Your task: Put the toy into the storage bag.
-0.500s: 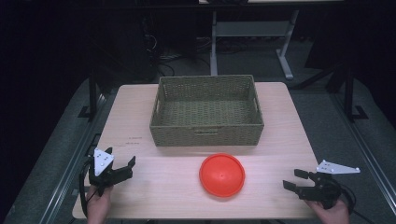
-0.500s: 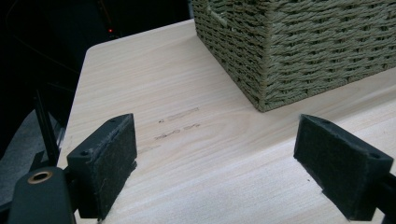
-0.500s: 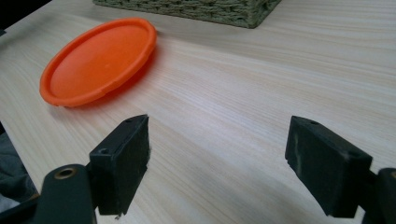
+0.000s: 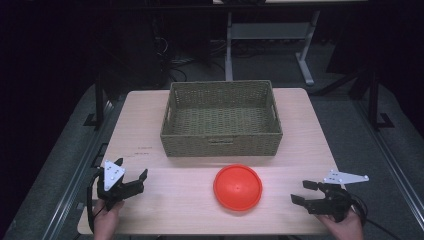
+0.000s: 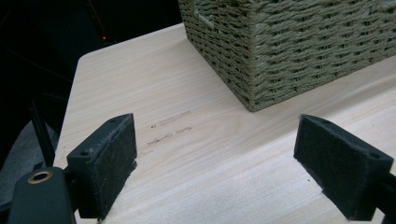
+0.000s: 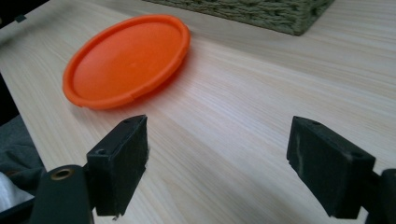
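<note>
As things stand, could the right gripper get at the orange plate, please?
Probably yes: the right gripper is open and aimed at the orange plate, with only bare table between them.

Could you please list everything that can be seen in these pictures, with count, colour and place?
plate: one, orange, on the table in front of the basket, apart from both grippers.
basket: one, olive-green woven, at the table's far middle; nothing visible inside.
table: one, light wood, with faint dark marks near its left side.
metal stand: one, grey, on the floor behind the table.
left gripper: one, black, near left corner, jaws open, nothing between them.
right gripper: one, black, near right corner, jaws open, pointing toward the plate.
hands: two, at the near edge.
</note>
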Demonstrator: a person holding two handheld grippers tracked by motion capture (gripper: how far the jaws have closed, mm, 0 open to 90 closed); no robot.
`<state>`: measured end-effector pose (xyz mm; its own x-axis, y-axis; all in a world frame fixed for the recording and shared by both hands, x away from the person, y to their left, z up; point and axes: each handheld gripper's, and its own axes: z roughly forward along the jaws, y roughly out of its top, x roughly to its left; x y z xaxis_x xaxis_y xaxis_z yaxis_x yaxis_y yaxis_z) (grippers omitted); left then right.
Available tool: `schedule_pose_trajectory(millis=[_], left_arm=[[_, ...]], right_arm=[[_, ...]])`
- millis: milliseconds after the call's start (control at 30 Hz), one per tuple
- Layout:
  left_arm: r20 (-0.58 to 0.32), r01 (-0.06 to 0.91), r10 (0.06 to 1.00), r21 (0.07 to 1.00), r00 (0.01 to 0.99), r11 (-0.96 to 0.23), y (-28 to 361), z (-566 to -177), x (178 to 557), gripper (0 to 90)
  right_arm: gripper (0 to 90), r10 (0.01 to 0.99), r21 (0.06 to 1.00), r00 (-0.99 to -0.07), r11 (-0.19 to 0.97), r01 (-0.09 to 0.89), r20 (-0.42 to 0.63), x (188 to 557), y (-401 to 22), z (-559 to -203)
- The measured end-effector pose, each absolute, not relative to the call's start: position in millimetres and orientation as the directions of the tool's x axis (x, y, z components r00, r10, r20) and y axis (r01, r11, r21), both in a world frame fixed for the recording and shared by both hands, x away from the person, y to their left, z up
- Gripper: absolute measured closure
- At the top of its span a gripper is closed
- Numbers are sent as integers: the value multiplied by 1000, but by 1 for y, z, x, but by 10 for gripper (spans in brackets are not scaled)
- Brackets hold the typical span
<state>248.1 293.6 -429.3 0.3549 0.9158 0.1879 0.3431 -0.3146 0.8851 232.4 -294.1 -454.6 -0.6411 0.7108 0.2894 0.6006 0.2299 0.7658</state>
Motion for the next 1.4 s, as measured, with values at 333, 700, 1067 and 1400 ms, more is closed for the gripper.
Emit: schedule_pose_trajectory(millis=[333,700,1067,1400], left_arm=[[198,349,914,879,353,-326,294,-430,249,127],[198,349,916,880,348,-323,294,-431,251,127],[208,356,915,873,346,-333,294,-431,250,127],[208,356,917,874,340,-331,296,-431,250,127]], right_arm=[[196,681,740,-674,288,607,288,250,-266,-445],[195,658,716,-700,345,607,276,262,-248,-439],[196,633,695,-721,385,608,280,274,-230,-431],[197,613,673,-736,417,612,289,286,-215,-426]])
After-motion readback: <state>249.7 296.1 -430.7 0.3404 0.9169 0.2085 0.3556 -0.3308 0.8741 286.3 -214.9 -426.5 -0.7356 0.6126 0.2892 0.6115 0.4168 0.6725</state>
